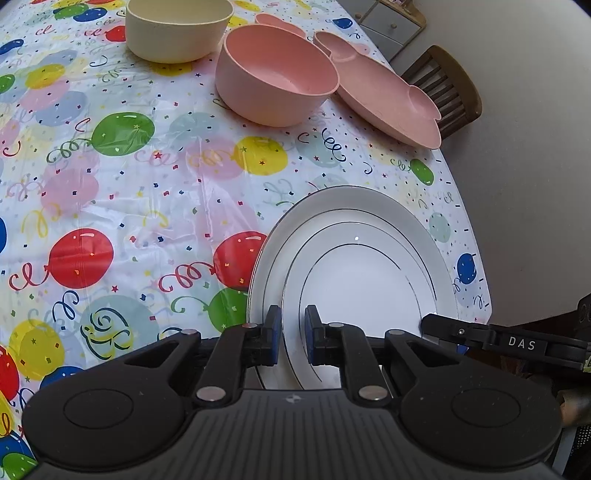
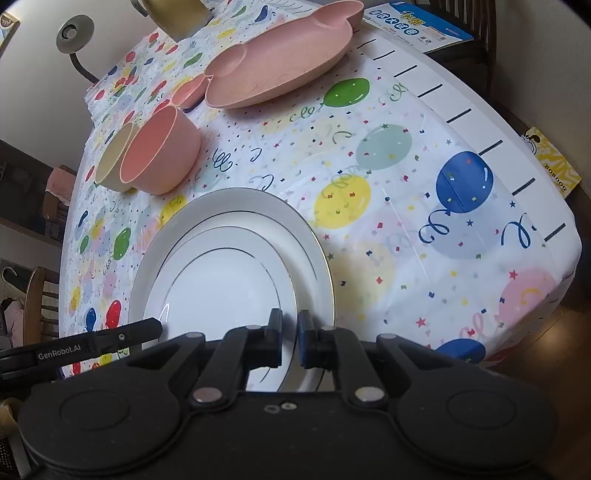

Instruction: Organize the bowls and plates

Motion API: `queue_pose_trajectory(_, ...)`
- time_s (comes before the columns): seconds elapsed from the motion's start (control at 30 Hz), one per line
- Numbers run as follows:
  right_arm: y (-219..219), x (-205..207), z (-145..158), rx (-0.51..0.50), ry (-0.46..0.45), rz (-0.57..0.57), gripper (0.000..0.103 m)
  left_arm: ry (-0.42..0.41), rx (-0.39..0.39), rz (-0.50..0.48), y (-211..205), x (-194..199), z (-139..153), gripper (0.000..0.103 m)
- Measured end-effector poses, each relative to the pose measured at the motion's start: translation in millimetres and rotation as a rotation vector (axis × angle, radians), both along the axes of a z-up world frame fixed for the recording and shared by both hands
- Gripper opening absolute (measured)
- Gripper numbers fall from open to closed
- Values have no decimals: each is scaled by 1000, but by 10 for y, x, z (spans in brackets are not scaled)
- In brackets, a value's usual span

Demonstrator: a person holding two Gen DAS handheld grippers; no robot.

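- The left gripper (image 1: 292, 338) reaches in over the near edge of the white plates; its blue-padded jaws stand only narrowly apart, astride the rim of the smaller white plate (image 1: 369, 280), and look clamped on it.
- The right gripper (image 2: 289, 339) is in the same pose on the opposite side: jaws nearly together, pinching the same plate's rim (image 2: 221, 291) on its right edge.
- Each gripper shows as a black finger at the edge of the other's view, touching or just over the plate's rim.
- The smaller white plate, ringed with thin dark lines, sits inside a larger white plate (image 1: 325, 206) whose broad rim shows around it (image 2: 236, 201). Whether the smaller one rests fully on the larger or is slightly raised I cannot tell.
- Both plates are near the corner of a table covered by a balloon-print cloth (image 1: 122, 206).
- Farther on stands a pink bowl (image 1: 277, 75), upright, and beside it a cream bowl (image 1: 177, 27), the two close together (image 2: 162, 151) (image 2: 110, 158).
- Just past the pink bowl lies a pink divided plate (image 1: 388, 96) with rounded ear-shaped sections, tilted up on one side; a second pink piece shows behind it.
- Beyond the table edge are a wooden chair (image 1: 448, 86) and, in the right wrist view, a blue printed box (image 2: 424, 31).
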State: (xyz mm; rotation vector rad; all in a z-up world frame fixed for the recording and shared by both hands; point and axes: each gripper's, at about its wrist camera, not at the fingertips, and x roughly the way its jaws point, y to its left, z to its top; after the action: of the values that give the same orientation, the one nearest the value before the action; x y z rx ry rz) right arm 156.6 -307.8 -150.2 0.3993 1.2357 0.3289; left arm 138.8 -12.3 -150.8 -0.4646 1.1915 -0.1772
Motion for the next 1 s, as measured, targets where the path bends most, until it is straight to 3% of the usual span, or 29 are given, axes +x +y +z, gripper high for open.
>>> queue_pose_trajectory(0.8, 1, 25, 17, -14, 2, -10, 7, -14, 7, -9, 41, -38, 53, 13)
queue_pose_trajectory(0.87, 10, 8, 49, -20, -6, -8, 10, -24, 14, -15, 30, -63, 81, 13)
queue_pose_trajectory(0.93, 33, -10, 96, -30, -18, -3, 20, -42, 17, -24, 15, -100, 127, 13)
queue_pose_trajectory(1.0, 73, -40, 151, -47, -38, 9, 21, -66, 25, -36, 3, -140, 186, 13)
